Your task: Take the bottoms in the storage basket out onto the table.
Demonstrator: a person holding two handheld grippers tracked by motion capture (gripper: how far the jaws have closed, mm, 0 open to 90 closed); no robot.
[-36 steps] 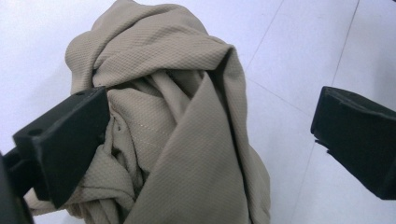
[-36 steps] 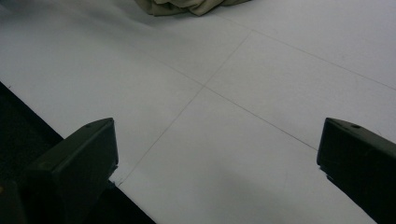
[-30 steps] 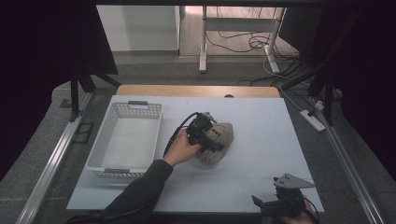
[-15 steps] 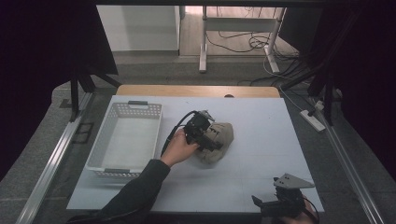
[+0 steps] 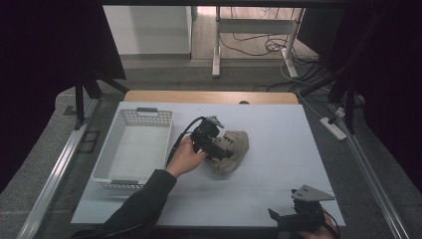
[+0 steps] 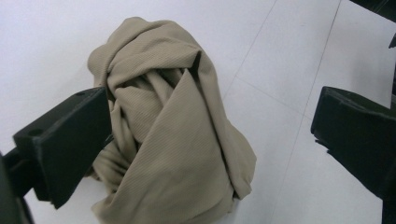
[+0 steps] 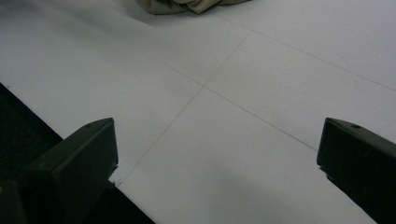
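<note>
A crumpled beige cloth (image 5: pixel 236 149) lies bunched in the middle of the white table (image 5: pixel 283 129). My left gripper (image 5: pixel 221 149), held by a hand in a dark sleeve, hovers over the cloth's left side. In the left gripper view the cloth (image 6: pixel 173 140) sits between and beyond the wide-apart jaws of the left gripper (image 6: pixel 210 116), which is open; the left jaw is at the cloth's edge. My right gripper (image 5: pixel 284 219) rests at the table's near right corner. In its own view the right gripper (image 7: pixel 217 135) is open over bare table, with the cloth (image 7: pixel 187 5) far ahead.
A white perforated basket (image 5: pixel 146 117) stands empty on the left part of the table, close to the left hand. The table's near edge (image 7: pixel 56 135) runs just by the right gripper's left jaw. A wooden strip (image 5: pixel 209 97) borders the far side.
The left hand and gripper have shifted slightly left, toward the basket, while staying over the cloth. The cloth and the right gripper have not moved.
</note>
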